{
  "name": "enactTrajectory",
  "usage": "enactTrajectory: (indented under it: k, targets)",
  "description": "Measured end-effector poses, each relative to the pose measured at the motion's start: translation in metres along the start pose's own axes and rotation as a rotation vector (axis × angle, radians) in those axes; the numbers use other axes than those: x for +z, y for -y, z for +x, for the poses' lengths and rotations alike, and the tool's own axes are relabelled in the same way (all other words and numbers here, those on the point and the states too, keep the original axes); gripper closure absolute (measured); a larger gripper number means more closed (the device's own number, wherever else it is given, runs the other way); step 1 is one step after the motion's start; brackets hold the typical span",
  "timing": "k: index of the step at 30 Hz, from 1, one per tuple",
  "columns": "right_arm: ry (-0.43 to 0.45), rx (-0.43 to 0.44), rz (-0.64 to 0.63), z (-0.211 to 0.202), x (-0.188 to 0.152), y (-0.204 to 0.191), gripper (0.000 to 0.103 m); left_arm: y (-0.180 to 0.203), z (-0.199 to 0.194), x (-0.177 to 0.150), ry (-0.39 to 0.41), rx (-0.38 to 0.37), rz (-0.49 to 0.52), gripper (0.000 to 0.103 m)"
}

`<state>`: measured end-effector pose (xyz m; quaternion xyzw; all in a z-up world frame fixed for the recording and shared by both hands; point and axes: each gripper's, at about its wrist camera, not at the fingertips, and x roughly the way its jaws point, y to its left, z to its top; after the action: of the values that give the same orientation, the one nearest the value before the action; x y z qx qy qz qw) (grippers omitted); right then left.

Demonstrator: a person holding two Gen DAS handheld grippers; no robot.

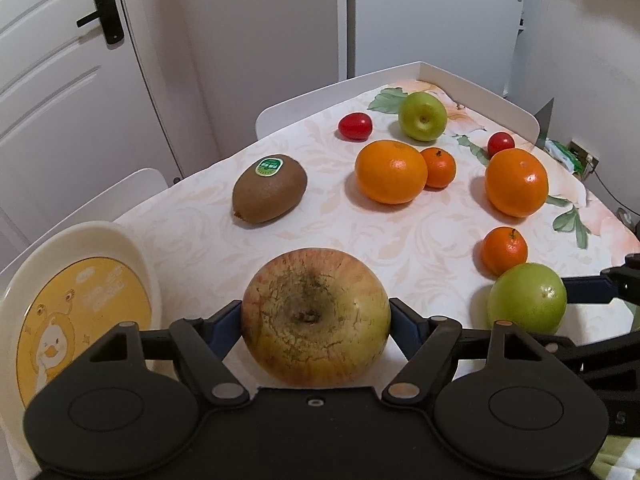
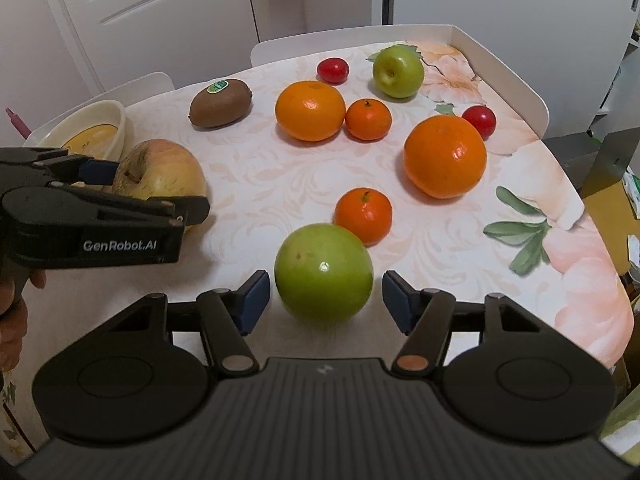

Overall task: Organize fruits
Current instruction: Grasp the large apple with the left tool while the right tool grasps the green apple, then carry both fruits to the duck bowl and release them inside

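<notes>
My left gripper [image 1: 316, 316] is shut on a large yellow-red apple [image 1: 316, 318], also seen in the right wrist view [image 2: 160, 178], close beside the cream duck-print bowl [image 1: 80, 300]. My right gripper [image 2: 324, 294] is open, its pads on either side of a green apple [image 2: 324, 272] without touching it. On the table lie a kiwi [image 1: 270, 189], two large oranges [image 1: 391, 171] [image 1: 516, 182], two mandarins [image 1: 439, 167] [image 1: 504, 251], another green apple [image 1: 422, 116] and two red tomatoes [image 1: 355, 126] [image 1: 501, 144].
The table [image 2: 560, 280] has a floral cloth and a raised white rim [image 2: 500, 64] at the back. White chair backs [image 1: 148, 184] stand on the far left side. A door [image 1: 60, 80] and cabinets are behind.
</notes>
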<state>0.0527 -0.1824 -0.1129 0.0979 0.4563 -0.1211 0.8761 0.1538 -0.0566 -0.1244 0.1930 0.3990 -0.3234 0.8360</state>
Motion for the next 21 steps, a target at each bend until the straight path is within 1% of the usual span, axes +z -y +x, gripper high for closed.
enactTrajectory:
  k: [1,3,7,13,17,21]
  targets:
    - [0.002,0.001,-0.004,0.000,0.001,0.000,0.026,-0.001,-0.001,-0.001,-0.001,0.003,-0.002,0.023]
    - [-0.002,0.003,-0.015,0.002,0.002,-0.001,0.034,-0.001,-0.003,-0.003,-0.003,0.010,-0.003,0.024]
    - [0.004,0.010,-0.029,0.001,0.002,-0.001,0.035,-0.004,-0.010,-0.009,-0.002,0.025,-0.021,0.024]
    - [0.017,0.065,-0.062,-0.006,0.005,-0.004,0.035,-0.007,-0.029,-0.018,0.007,0.067,-0.079,0.024]
    - [0.035,0.106,-0.112,-0.014,0.013,-0.008,0.035,-0.007,-0.048,-0.022,0.023,0.110,-0.141,0.024]
    - [0.054,0.147,-0.169,-0.023,0.024,-0.009,0.035,-0.009,-0.068,-0.025,0.041,0.163,-0.228,0.024]
